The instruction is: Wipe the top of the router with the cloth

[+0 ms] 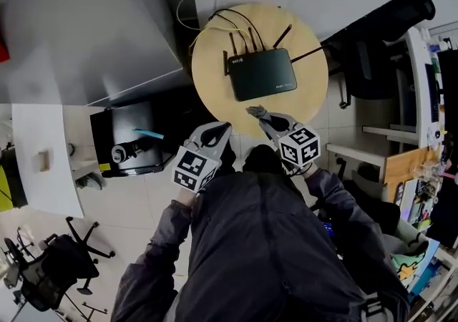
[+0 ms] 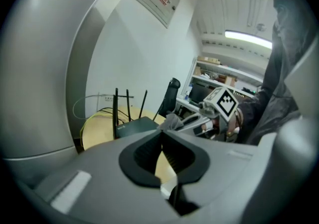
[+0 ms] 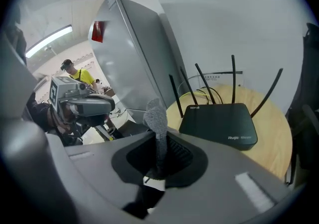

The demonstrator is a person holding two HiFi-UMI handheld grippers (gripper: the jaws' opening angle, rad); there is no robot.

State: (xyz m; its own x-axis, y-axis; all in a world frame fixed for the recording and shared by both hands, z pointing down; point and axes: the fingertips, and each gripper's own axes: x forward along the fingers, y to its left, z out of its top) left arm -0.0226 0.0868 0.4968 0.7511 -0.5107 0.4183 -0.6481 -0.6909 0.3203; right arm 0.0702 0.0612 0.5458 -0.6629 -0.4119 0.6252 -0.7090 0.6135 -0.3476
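A black router with several upright antennas lies on a round wooden table. My right gripper hovers over the table's near edge, just short of the router, shut on a grey cloth. In the right gripper view the cloth sticks up from between the jaws of the right gripper, with the router ahead to the right. My left gripper is held beside it, off the table's near edge. In the left gripper view the left gripper is shut on nothing, its jaw tips touching.
A tall grey cabinet stands left of the table, with a black box on the floor below it. Yellow and black cables run behind the router. A black office chair and shelves crowd the right side.
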